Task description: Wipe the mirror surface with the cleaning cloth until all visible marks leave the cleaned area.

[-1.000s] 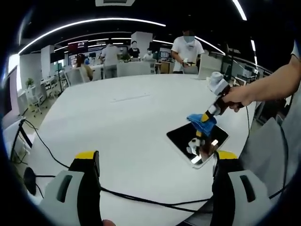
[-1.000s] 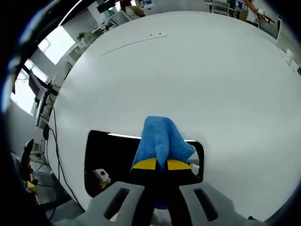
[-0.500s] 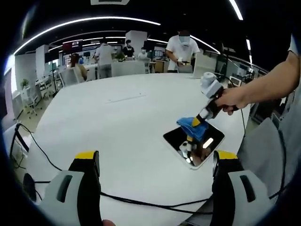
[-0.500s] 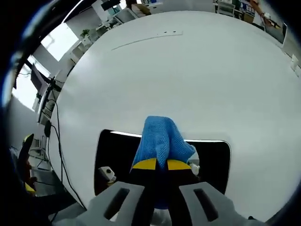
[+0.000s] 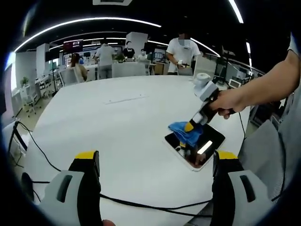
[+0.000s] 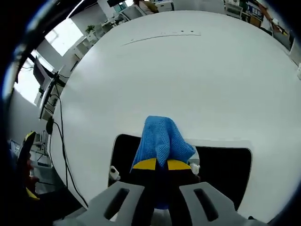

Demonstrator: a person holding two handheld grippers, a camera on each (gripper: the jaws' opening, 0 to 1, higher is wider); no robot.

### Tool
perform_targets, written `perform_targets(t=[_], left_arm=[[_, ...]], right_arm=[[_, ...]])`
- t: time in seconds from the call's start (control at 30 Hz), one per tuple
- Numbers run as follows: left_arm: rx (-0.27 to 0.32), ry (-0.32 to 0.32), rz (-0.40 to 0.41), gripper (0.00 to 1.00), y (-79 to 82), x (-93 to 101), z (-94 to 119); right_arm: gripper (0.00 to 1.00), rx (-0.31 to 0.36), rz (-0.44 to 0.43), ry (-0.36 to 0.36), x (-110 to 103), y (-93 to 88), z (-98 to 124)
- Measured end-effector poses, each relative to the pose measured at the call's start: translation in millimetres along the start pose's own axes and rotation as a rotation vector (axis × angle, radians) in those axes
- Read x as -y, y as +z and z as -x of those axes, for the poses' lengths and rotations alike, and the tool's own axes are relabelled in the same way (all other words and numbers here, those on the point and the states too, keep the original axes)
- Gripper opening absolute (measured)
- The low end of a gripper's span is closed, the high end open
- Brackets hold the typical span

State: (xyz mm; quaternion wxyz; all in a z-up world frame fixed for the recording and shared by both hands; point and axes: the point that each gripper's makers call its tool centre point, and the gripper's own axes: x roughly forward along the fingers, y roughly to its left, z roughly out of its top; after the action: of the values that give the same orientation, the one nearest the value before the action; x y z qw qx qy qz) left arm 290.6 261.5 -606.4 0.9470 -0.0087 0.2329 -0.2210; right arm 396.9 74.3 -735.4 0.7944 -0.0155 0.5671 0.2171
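A dark rectangular mirror lies flat on the white table. My right gripper is shut on a blue cleaning cloth and presses it onto the mirror's left part. A hand holds that gripper in the left gripper view. My left gripper hangs open above the table's near side, well short of the mirror, with nothing between its jaws.
A black cable crosses the table's near edge in the left gripper view. Several people stand among desks and chairs beyond the far edge. Cables hang off the table's left edge in the right gripper view.
My right gripper has slid the cloth leftward across the mirror, from its middle toward its left end. The left gripper has stayed open and nearly still.
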Motion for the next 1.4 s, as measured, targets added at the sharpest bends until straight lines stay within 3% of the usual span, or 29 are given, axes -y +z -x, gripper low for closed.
perform_targets(t=[0.43,0.83,1.4], left_arm=[[0.0,-0.011,0.0,0.99,-2.1,1.5,2],[0.01,-0.015,0.001,0.99,0.8,2.6,3],[0.032,-0.013,0.024,0.99,4.4,3.1,6]], right_arm=[[0.0,-0.014,0.036,0.042,-35,6.0,-13],[0.0,-0.012,0.029,0.062,-46,8.1,-17],[0.0,-0.039,0.054,0.075,-54,-14.4,-9]])
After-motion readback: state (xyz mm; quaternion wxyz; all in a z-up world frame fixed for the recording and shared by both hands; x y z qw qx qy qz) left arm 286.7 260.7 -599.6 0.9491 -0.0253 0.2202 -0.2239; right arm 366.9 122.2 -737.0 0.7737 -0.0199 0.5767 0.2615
